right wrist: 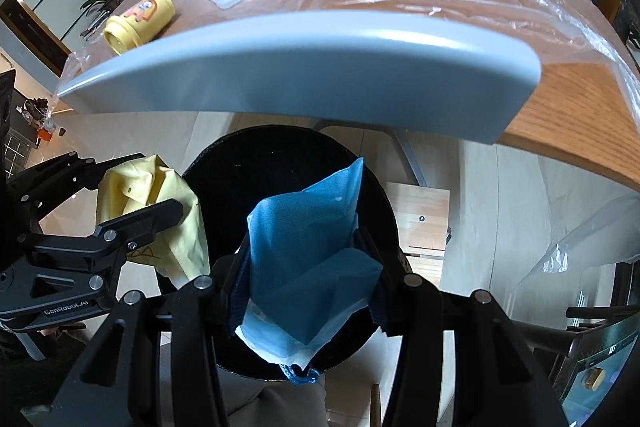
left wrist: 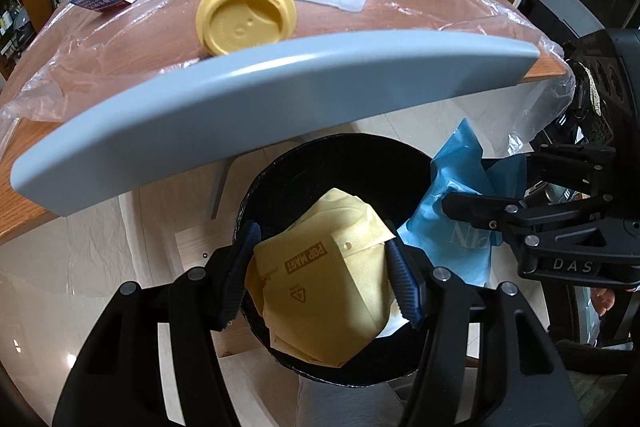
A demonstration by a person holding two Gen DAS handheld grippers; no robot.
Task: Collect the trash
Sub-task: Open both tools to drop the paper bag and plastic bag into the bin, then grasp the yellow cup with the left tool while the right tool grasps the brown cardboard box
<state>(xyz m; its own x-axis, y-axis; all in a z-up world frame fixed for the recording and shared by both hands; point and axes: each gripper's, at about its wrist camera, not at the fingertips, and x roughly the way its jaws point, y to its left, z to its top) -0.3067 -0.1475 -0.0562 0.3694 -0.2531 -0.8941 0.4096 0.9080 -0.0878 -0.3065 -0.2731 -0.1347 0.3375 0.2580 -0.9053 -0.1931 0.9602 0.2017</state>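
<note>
Left wrist view: left gripper [left wrist: 324, 283] jaws clamped on yellow paper bag [left wrist: 320, 291], above black bin [left wrist: 320, 163] mouth, beside wooden table [left wrist: 440, 11].

Right wrist view: right gripper [right wrist: 306, 287] jaws pinching blue bag [right wrist: 308, 251] over same bin; yellow cup [right wrist: 140, 23] lying on table.

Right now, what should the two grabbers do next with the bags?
Probably open both and let go. The left gripper holds the yellow bag and the right gripper holds the blue bag, both right above the black bin, so each should drop in.
</note>
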